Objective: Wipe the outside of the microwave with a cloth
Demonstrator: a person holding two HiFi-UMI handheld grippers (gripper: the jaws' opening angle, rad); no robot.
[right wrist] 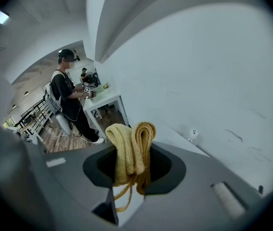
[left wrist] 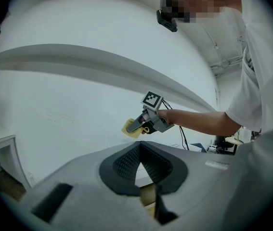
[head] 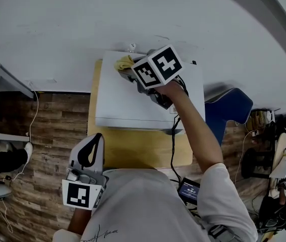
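Observation:
A white microwave [head: 132, 97] stands on a wooden table [head: 143, 153] against the wall, seen from above. My right gripper [head: 128, 72] is over the back left part of its top, shut on a folded yellow cloth [head: 124, 63]. In the right gripper view the cloth [right wrist: 130, 153] bulges up between the jaws, a loose thread hanging below. The left gripper view shows the right gripper [left wrist: 135, 126] and the cloth [left wrist: 128, 129] from in front. My left gripper [head: 98, 136] hangs low in front of the table, away from the microwave, jaws together, holding nothing.
A black cable [head: 173, 150] runs from my right gripper down across the microwave front. A white side table [head: 1, 105] stands left, a blue chair [head: 231, 107] right. A small white fitting [head: 131, 47] sits on the wall behind. Another person [right wrist: 69, 100] stands far off.

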